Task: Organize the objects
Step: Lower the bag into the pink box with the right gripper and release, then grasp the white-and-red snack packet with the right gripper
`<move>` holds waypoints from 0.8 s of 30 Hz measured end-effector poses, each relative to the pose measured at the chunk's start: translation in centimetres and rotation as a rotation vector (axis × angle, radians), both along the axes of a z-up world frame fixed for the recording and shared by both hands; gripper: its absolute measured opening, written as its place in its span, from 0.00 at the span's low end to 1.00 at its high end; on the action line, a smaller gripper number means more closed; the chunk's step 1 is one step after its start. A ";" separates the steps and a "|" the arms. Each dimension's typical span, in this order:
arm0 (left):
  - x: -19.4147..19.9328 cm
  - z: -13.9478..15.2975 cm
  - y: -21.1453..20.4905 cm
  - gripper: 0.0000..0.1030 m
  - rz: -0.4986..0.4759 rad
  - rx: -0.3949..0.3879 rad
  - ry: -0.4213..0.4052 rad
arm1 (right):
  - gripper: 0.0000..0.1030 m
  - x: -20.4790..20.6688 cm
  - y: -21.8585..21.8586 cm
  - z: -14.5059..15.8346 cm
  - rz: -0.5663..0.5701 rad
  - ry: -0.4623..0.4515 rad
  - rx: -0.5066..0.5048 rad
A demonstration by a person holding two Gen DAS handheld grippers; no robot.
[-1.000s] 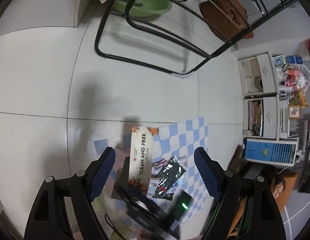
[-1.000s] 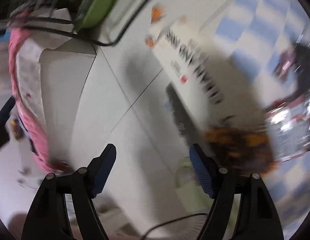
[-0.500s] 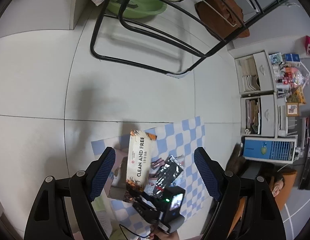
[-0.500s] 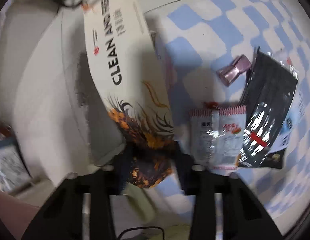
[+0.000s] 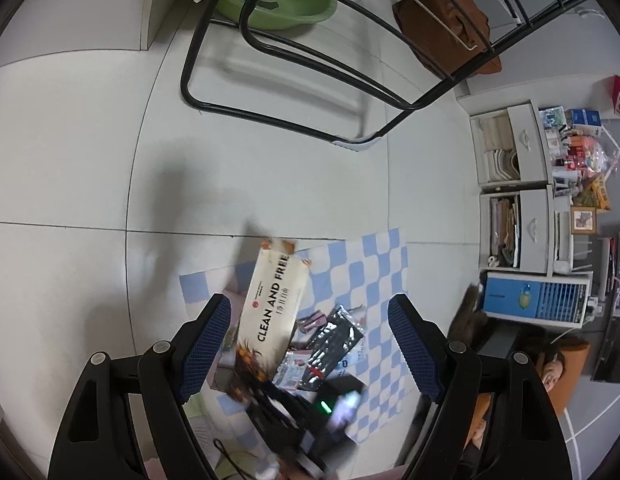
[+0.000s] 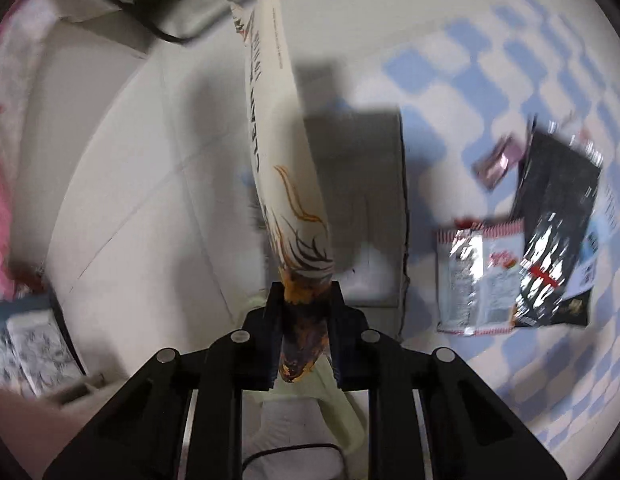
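A long white pack printed "CLEAN AND FREE" (image 6: 278, 152) sticks out ahead of my right gripper (image 6: 306, 292). The jaws are closing, and the pads press on the pack's dark orange end. In the left wrist view the same pack (image 5: 272, 308) slants up over the blue-and-white checkered mat (image 5: 374, 264), with the blurred right gripper (image 5: 294, 412) at its lower end. My left gripper (image 5: 309, 304) hangs high above the mat, open and holding nothing. A black foil packet (image 6: 558, 232), a silver snack packet (image 6: 474, 276) and a small pink item (image 6: 496, 162) lie on the mat.
A grey cardboard box (image 6: 362, 184) lies under the pack. Further off are a black tube rack (image 5: 270, 116), a green basin (image 5: 278, 4) and a brown bag (image 5: 446, 20). White drawer units (image 5: 514, 184) stand at the right. A person (image 5: 550, 372) sits at the lower right.
My right gripper went from wide open to closed on the pack's end. The pack has turned edge-on and its gripped end has come off the mat. The left gripper has stayed put.
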State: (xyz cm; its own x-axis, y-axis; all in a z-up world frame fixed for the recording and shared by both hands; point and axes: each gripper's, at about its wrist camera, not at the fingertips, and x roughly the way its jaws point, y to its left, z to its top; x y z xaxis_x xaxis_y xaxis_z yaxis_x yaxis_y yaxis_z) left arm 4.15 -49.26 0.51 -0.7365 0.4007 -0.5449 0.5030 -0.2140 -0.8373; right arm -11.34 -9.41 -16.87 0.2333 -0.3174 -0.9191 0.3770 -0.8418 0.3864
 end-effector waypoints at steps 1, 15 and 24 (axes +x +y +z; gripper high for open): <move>-0.1 0.0 0.0 0.78 -0.003 0.000 -0.002 | 0.20 0.2 -0.4 -1.1 -0.006 -0.009 0.035; -1.4 1.2 1.8 0.78 -0.058 -0.096 -0.072 | 0.99 2.4 3.7 2.4 -0.171 -0.056 -0.117; -4.2 3.5 6.3 0.78 -0.234 -0.342 -0.217 | 0.97 0.4 13.9 -7.2 -0.409 -0.109 0.215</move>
State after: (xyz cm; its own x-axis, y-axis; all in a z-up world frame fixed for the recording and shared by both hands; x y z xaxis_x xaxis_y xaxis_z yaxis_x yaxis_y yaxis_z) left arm -0.05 -42.95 4.00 -0.5021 0.3128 -0.8062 0.5645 -0.5877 -0.5796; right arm -10.92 4.48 -24.11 0.2280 -0.2087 -0.9510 -0.0355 -0.9779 0.2061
